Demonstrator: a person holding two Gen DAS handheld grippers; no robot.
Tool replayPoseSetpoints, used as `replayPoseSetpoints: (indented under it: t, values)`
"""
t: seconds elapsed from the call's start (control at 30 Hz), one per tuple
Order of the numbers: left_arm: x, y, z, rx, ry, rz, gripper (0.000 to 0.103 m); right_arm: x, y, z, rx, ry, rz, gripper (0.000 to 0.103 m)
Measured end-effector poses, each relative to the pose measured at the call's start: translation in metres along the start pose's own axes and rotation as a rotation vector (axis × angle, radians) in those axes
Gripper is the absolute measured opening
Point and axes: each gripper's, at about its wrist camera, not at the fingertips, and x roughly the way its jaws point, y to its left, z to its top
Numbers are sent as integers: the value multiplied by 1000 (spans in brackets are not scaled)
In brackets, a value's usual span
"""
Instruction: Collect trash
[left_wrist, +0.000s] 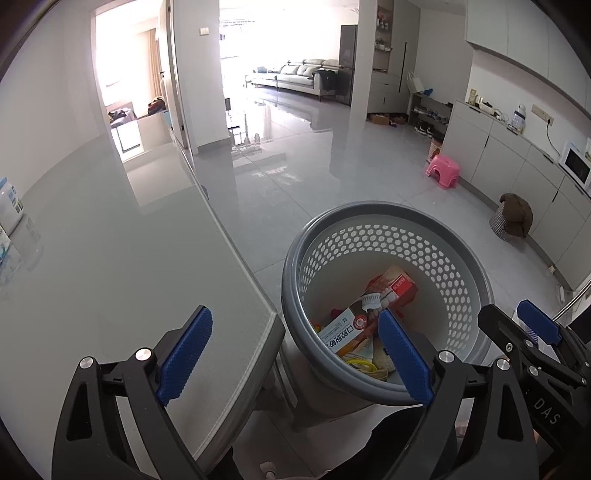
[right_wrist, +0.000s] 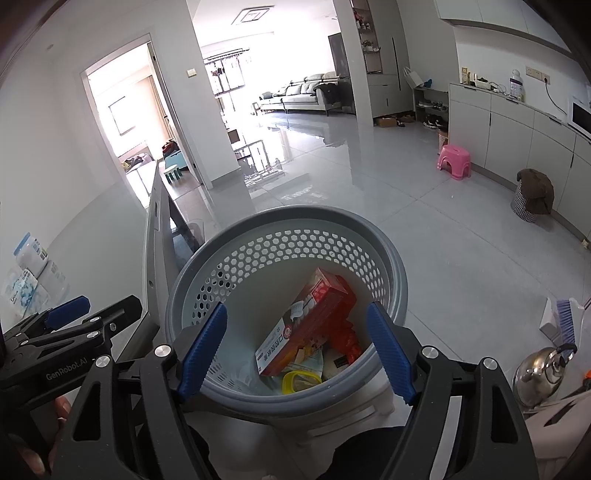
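Observation:
A grey perforated trash basket (left_wrist: 424, 236) stands on the floor beside the table corner; it also shows in the right wrist view (right_wrist: 295, 240). Inside lie a red and white toothpaste box (left_wrist: 369, 314) (right_wrist: 306, 332), a yellow ring (right_wrist: 299, 380) and other wrappers. My left gripper (left_wrist: 295, 354) is open and empty, straddling the table corner and the basket rim. My right gripper (right_wrist: 295, 350) is open and empty, just above the basket's mouth. Each gripper shows in the other's view, the right one (left_wrist: 524, 328) and the left one (right_wrist: 92, 314).
The glossy grey table (left_wrist: 110, 240) fills the left, with tissue packs (right_wrist: 26, 280) at its far left. A pink stool (left_wrist: 443, 170), a covered checkered bin (left_wrist: 511, 218), a kettle (right_wrist: 543, 373) and a brush (right_wrist: 565, 317) stand on the tiled floor. Cabinets line the right wall.

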Motion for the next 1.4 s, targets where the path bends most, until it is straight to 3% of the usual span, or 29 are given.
replayPoseSetpoints:
  t: [1.4]
  values:
    - [-19,1,-10,14,-30,56,95,-22,9,-4,-18,-27,16,76]
